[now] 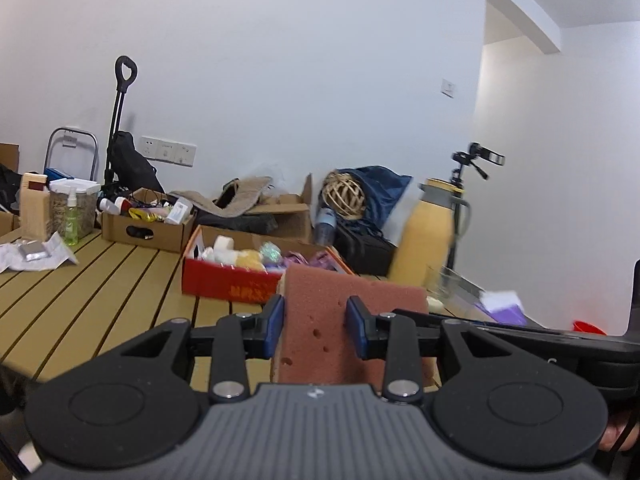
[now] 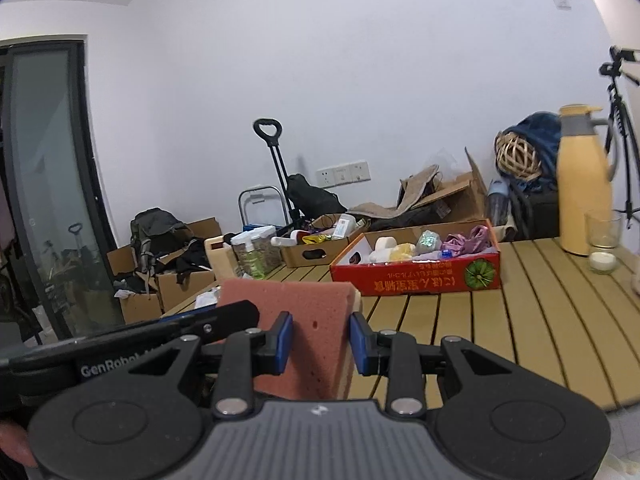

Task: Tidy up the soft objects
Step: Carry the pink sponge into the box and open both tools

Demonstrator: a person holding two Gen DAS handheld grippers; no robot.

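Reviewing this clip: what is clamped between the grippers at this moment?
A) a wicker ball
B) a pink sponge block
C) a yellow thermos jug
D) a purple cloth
B: the pink sponge block sits pinched between the blue pads of the left gripper and likewise the right gripper.

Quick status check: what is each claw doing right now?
Left claw: closed on the pinkish-brown foam sponge.
Right claw: closed on the same pinkish-brown foam sponge.
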